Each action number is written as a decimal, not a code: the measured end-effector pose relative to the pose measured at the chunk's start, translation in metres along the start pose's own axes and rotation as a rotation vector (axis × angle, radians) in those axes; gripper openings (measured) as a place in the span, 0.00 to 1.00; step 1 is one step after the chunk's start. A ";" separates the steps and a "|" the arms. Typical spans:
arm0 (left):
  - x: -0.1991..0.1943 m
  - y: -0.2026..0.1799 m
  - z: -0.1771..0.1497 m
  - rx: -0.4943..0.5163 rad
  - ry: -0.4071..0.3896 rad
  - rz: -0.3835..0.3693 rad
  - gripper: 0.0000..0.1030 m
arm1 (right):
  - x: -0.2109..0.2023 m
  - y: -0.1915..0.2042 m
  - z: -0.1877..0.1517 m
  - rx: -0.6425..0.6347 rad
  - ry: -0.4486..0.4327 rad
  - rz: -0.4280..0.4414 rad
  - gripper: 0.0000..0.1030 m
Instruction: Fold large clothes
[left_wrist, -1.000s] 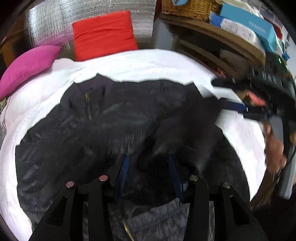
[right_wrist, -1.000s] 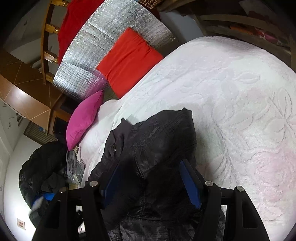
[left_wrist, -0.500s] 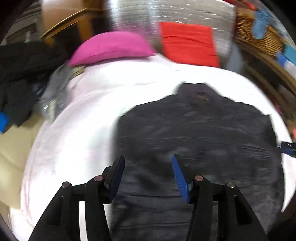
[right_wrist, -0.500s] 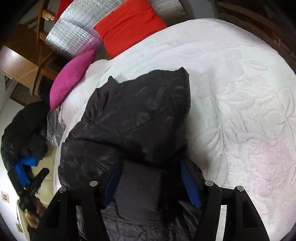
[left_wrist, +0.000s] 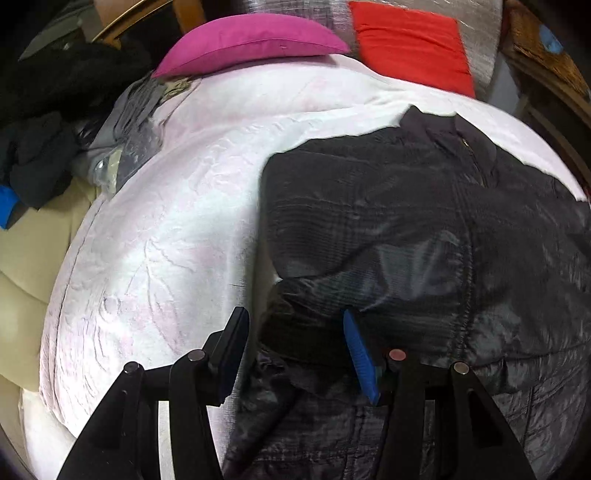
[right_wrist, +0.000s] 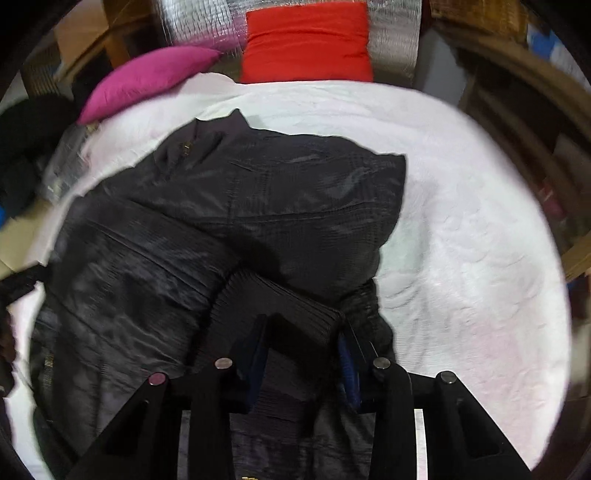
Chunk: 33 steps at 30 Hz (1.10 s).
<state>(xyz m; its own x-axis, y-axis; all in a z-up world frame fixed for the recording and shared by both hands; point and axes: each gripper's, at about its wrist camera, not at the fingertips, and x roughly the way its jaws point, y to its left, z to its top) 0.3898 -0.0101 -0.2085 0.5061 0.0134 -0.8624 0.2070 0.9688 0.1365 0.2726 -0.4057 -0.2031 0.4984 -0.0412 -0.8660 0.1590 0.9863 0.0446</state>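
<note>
Now right gripper (right_wrist: 303, 354) around ribbed cuff (right_wrist: 280, 306)

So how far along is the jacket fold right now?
Done: the jacket lies on the bed, both sleeves folded in across the front. In hand: the right gripper has just been closing around the ribbed cuff; the left gripper stands open at the jacket's edge. Left: folding the body into a compact bundle.

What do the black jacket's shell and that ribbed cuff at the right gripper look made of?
Black jacket: thin synthetic shell, likely nylon or polyester; it has a slight sheen, fine wrinkles and stitched quilt lines. Ribbed cuff: matte knit, probably elastic; close parallel ribs, no shine. It lies between the fingers of the right gripper.
</note>
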 end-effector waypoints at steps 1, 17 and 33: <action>0.003 -0.006 -0.002 0.019 0.003 0.008 0.53 | -0.002 0.004 0.000 -0.024 -0.015 -0.035 0.38; 0.012 -0.009 -0.025 0.152 -0.120 -0.052 0.59 | -0.004 0.034 -0.012 -0.030 -0.050 -0.190 0.25; 0.012 -0.007 -0.006 0.023 -0.064 -0.022 0.61 | 0.009 0.055 0.012 0.050 -0.004 -0.322 0.27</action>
<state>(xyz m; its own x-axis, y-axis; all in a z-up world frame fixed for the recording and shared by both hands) 0.3900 -0.0152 -0.2227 0.5534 -0.0246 -0.8325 0.2373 0.9628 0.1293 0.2963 -0.3533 -0.2024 0.4187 -0.3504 -0.8378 0.3503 0.9135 -0.2069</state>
